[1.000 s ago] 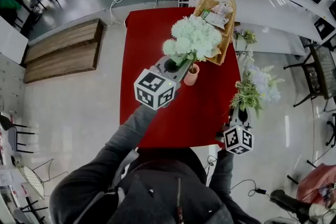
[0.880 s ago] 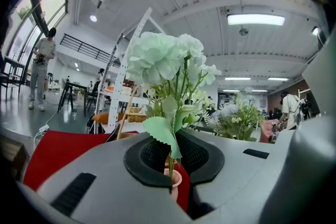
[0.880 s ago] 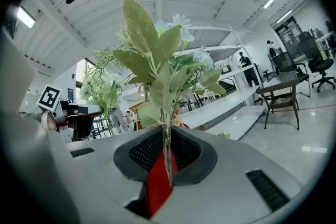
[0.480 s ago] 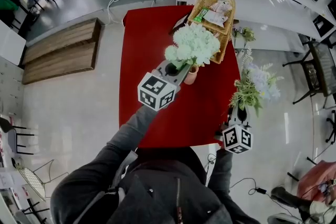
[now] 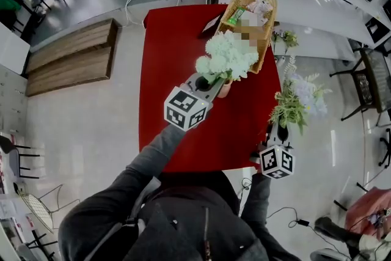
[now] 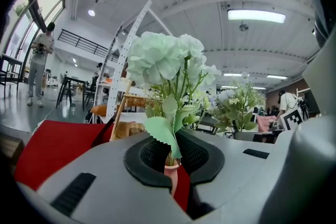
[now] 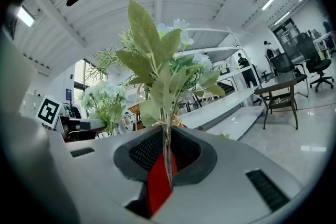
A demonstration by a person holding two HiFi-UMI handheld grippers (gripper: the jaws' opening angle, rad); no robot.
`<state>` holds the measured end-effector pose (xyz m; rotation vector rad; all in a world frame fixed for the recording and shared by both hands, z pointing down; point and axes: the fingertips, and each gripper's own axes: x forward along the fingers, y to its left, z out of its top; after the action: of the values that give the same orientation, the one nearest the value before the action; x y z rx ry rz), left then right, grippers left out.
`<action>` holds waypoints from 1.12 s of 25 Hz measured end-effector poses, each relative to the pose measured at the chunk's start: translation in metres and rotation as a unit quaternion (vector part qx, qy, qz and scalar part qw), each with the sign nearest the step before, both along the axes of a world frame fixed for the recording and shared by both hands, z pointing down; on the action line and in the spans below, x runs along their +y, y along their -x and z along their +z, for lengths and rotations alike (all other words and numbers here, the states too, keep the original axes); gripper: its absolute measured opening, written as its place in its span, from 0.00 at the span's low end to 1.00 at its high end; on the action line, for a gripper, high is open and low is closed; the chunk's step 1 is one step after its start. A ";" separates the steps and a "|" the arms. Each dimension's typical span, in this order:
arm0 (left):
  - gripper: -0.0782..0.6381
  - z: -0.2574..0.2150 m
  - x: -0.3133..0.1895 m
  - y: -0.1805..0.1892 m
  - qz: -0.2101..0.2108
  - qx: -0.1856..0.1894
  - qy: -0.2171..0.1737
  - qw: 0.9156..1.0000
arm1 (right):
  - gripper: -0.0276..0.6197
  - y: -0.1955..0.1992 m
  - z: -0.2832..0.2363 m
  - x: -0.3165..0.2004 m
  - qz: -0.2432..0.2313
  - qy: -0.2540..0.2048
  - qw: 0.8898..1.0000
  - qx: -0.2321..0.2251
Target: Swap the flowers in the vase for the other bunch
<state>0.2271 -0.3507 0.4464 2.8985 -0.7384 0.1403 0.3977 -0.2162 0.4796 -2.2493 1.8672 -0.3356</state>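
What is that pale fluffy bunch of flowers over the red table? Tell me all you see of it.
The pale bunch is a cluster of round mint-white blooms, artificial-looking, with a serrated cloth-like leaf and thin green stems. It stands upright over the red table, near the basket. The left gripper is shut on its stems, which run down to the mouth of the pink vase; how deep they sit is hidden.

Two bunches, one small pink vase (image 5: 224,89)
so the pale green-white hydrangea bunch (image 5: 229,55) is upright, stems in the vase mouth; lilac-and-green leafy bunch (image 5: 299,101) upright, well right of it
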 end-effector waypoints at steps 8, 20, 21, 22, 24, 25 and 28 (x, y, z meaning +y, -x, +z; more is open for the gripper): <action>0.15 0.013 0.001 -0.006 0.006 -0.023 0.000 1.000 | 0.11 0.001 0.006 -0.001 0.002 0.008 1.000 -0.009; 0.17 0.017 0.004 -0.008 0.006 -0.028 0.000 1.000 | 0.11 0.006 0.012 0.000 -0.003 0.017 1.000 -0.006; 0.18 0.016 0.005 -0.008 0.006 -0.028 -0.002 1.000 | 0.11 0.006 0.011 0.000 -0.004 0.016 1.000 -0.005; 0.21 0.016 0.006 -0.008 0.006 -0.028 -0.002 1.000 | 0.11 0.007 0.011 -0.001 -0.005 0.016 1.000 -0.005; 0.28 0.014 0.008 -0.008 0.006 -0.028 -0.003 1.000 | 0.11 0.008 0.010 0.000 -0.006 0.016 1.000 -0.005; 0.32 0.014 0.009 -0.008 0.006 -0.029 -0.004 1.000 | 0.11 0.007 0.010 0.000 -0.007 0.015 1.000 -0.004; 0.43 0.013 0.009 -0.008 0.002 -0.033 -0.001 0.999 | 0.11 0.007 0.009 -0.001 -0.009 0.014 1.000 -0.004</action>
<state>0.2352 -0.3421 0.4595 2.9108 -0.7428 0.2368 0.3907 -0.2176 0.4884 -2.2479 1.8901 -0.3761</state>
